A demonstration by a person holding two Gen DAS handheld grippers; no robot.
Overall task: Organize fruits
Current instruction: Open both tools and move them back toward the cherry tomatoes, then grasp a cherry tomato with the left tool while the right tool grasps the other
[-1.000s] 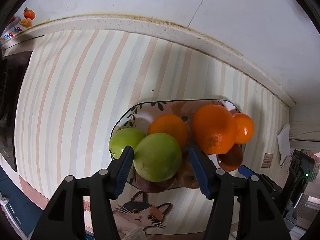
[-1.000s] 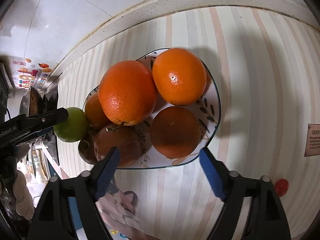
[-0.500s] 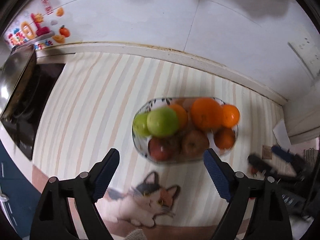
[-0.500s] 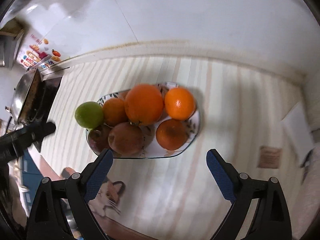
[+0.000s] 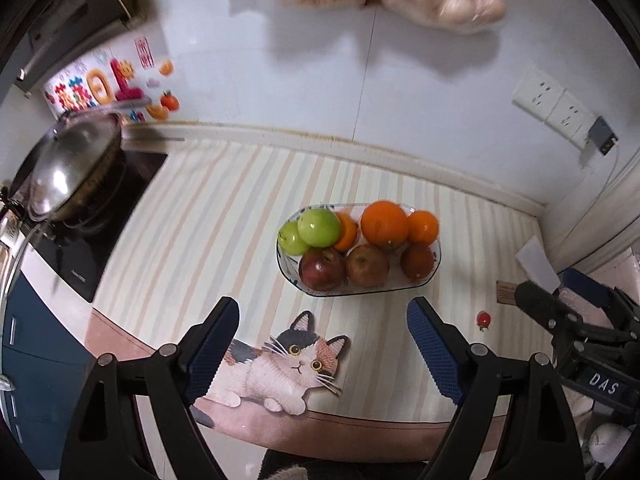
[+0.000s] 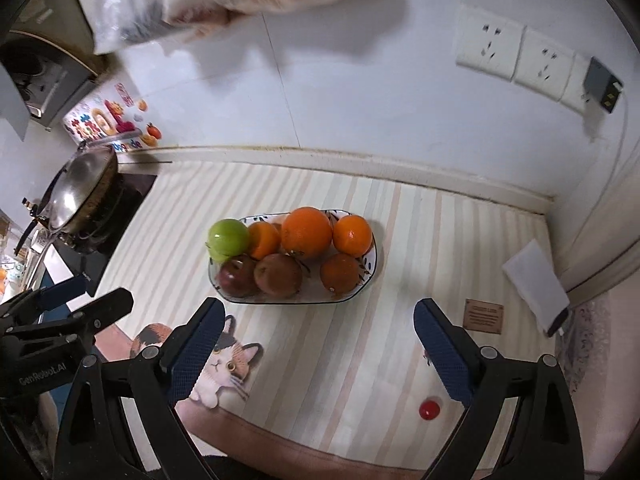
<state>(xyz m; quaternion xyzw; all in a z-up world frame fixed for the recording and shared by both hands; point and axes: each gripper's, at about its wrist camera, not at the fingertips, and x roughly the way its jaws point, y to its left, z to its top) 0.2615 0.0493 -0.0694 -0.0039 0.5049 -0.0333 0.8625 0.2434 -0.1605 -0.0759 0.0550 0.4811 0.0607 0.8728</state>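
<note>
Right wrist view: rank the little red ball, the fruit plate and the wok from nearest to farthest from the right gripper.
From the right gripper, open and empty:
1. Little red ball, on the striped mat beside the right finger.
2. Fruit plate, straight ahead in the middle of the mat.
3. Wok, far left on the stove by the wall.

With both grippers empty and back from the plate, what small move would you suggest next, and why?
Probably bring the right gripper down over the small red fruit. It lies alone on the striped mat, apart from the plate that holds the other fruit, and the right jaws stand open nearest to it.
</note>
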